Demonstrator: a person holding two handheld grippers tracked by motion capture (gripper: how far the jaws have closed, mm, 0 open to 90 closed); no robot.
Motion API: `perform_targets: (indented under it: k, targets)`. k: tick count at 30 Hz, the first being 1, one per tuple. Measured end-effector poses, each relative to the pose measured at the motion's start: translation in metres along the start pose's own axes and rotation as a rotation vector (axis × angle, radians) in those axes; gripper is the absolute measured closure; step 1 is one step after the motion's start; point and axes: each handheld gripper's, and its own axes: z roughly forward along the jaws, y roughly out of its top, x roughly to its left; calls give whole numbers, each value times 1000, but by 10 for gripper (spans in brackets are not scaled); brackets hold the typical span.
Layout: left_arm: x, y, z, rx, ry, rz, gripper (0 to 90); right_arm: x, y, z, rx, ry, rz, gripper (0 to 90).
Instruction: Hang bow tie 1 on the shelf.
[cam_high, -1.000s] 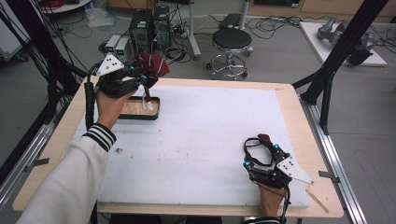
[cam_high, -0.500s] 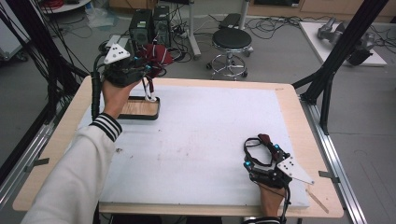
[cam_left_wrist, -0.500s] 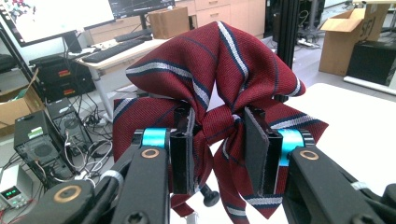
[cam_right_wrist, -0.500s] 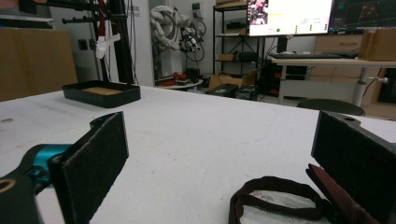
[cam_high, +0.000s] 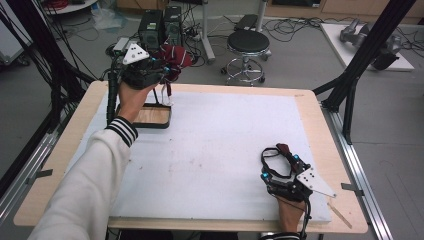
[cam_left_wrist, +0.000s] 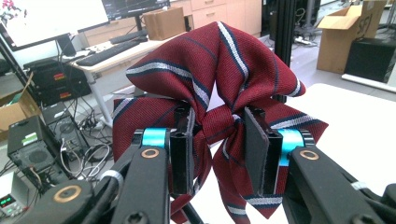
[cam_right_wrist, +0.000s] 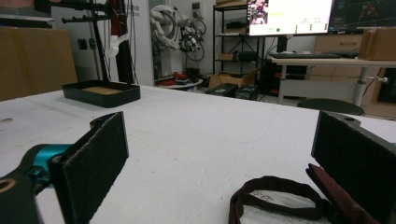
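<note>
At the far left corner of the desk: the left tool is raised above the black tray, carrying a dark red striped bow tie.
Left tool: clenched on the bow tie's knot; in the left gripper view both pads press the bunched middle, so the loops fan out above and the tails hang below.
Reason for that grip: judged from the shape, the knot is the one firm, narrow part; a hold on a loop would likely let the cloth sag or slip.
Bow tie's place: in the air, clear of the tray, past the desk's far edge as the high view shows it.
Tray: wooden floor bare where visible, with a thin stand rising at its far side.
Right tool: released, jaws standing wide, resting low on the white desk cover near the front right.
Strap: a dark red band looped on the cover, lying between the right tool's jaws but not pressed by them, probably parked there within easy reach.
</note>
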Motion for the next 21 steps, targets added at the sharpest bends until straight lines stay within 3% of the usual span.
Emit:
perform_targets:
  k: [9, 21]
  targets:
    - [-11, -1, 10, -2, -47, -17, 659, 0, 0, 0, 1, 0, -1, 30]
    - [-33, -19, 32, 42, -105, -26, 660, 0, 0, 0, -1, -1, -1, 30]
